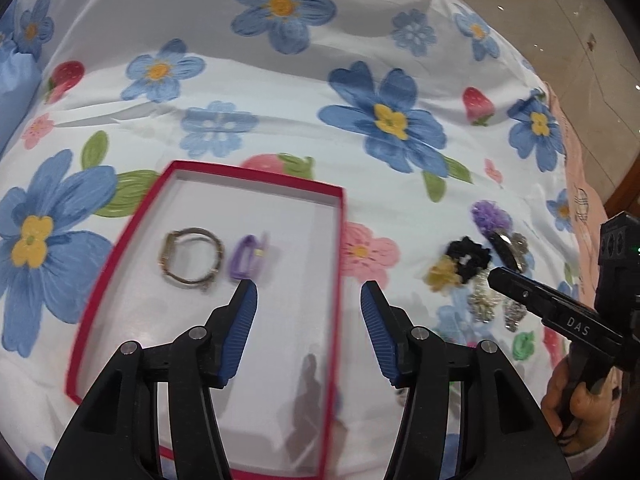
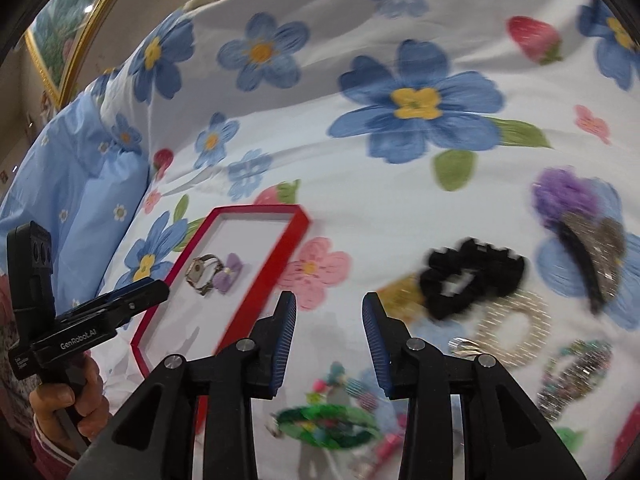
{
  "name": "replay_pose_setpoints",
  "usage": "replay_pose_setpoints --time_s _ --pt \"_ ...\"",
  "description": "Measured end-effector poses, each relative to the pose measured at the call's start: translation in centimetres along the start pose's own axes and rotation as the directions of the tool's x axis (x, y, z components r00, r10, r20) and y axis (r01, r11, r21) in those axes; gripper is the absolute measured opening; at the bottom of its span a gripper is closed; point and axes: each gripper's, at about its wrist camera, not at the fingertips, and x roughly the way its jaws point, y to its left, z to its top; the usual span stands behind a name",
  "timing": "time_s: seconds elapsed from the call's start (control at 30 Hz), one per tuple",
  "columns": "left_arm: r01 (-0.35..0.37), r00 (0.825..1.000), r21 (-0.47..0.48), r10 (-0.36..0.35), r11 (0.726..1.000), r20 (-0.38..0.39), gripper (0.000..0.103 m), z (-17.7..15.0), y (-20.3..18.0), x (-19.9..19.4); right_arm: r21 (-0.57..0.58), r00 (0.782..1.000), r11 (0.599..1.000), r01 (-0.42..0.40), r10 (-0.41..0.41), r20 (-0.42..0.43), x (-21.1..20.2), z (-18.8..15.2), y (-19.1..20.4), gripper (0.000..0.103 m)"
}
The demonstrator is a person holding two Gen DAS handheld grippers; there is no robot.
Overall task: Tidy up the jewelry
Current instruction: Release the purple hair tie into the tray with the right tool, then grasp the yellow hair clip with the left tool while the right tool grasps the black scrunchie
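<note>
A red-rimmed box [image 1: 256, 178] with a white floor lies on the flowered bedspread. In it are a metal watch [image 1: 192, 258] and a purple hair clip [image 1: 249, 258]. My left gripper [image 1: 308, 290] is open and empty, just above the box near the clip. My right gripper [image 2: 329, 300] is open and empty over the bedspread, right of the box [image 2: 298, 236]. Right of it lies a pile of accessories: a black scrunchie [image 2: 472, 276], a purple fluffy clip [image 2: 568, 196], a silver glitter clip [image 2: 516, 332] and a green bracelet [image 2: 328, 426].
The watch [image 2: 204, 274] and purple clip [image 2: 228, 274] also show in the right wrist view. A light blue pillow [image 2: 76, 184] lies at the left. The bed's edge and the floor [image 1: 580, 20] are at the far right in the left wrist view.
</note>
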Motion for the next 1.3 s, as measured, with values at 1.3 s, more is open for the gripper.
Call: replay_pose_setpoints --time_s 1.3 --pt "0.148 0.976 0.212 -0.108 0.966 -0.188 0.065 0.2 -12.4 11.3 0.173 0.998 0.983 0.065 -0.060 -0.032 2.1 1.3 -11.4 0.042"
